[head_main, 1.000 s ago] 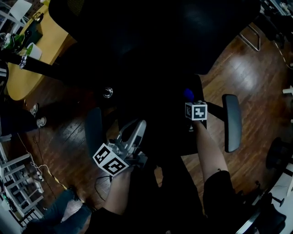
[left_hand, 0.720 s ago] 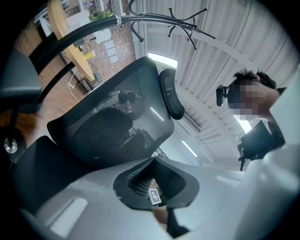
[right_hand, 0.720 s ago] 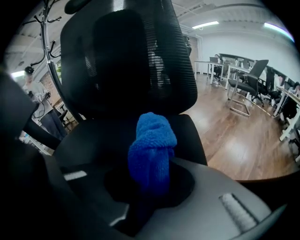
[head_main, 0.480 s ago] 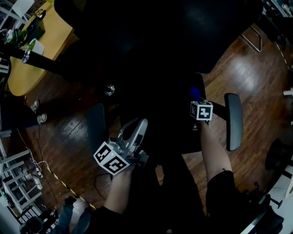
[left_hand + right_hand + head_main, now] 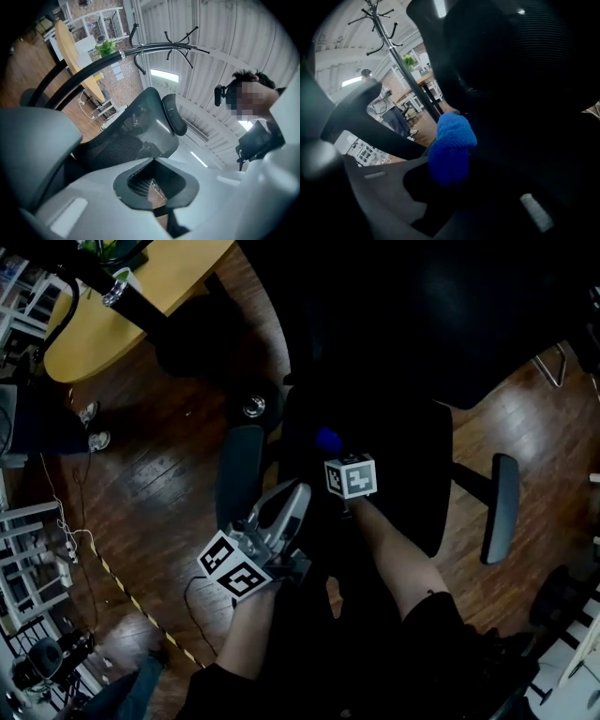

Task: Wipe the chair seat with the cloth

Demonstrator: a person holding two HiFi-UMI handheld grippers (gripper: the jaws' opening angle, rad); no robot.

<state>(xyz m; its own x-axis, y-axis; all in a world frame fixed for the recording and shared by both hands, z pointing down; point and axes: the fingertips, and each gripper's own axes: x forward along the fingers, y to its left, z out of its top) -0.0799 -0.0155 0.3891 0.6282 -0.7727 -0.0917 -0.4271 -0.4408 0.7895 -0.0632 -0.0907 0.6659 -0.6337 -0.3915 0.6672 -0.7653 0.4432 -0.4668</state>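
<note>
The black office chair seat (image 5: 412, 460) fills the middle of the head view, between its left armrest (image 5: 241, 474) and right armrest (image 5: 504, 507). My right gripper (image 5: 336, 454) is over the seat's left half, shut on a blue fluffy cloth (image 5: 328, 440). In the right gripper view the cloth (image 5: 451, 140) bulges out between the jaws against the dark seat and mesh backrest (image 5: 511, 56). My left gripper (image 5: 289, 502) hangs by the seat's front left edge beside the left armrest, jaws together with nothing in them. It points up at the backrest (image 5: 136, 131).
A round yellow table (image 5: 141, 292) stands at the upper left on the wooden floor. A coat rack (image 5: 164, 44) rises beside it. A chair caster (image 5: 254, 408) shows by the seat. White shelving (image 5: 28, 559) and a striped cable (image 5: 141, 610) lie left. A person (image 5: 262, 122) stands behind.
The right gripper has carried the blue cloth leftward over the seat, from near the right armrest towards the left one. The left gripper has stayed put. The head view has shifted.
</note>
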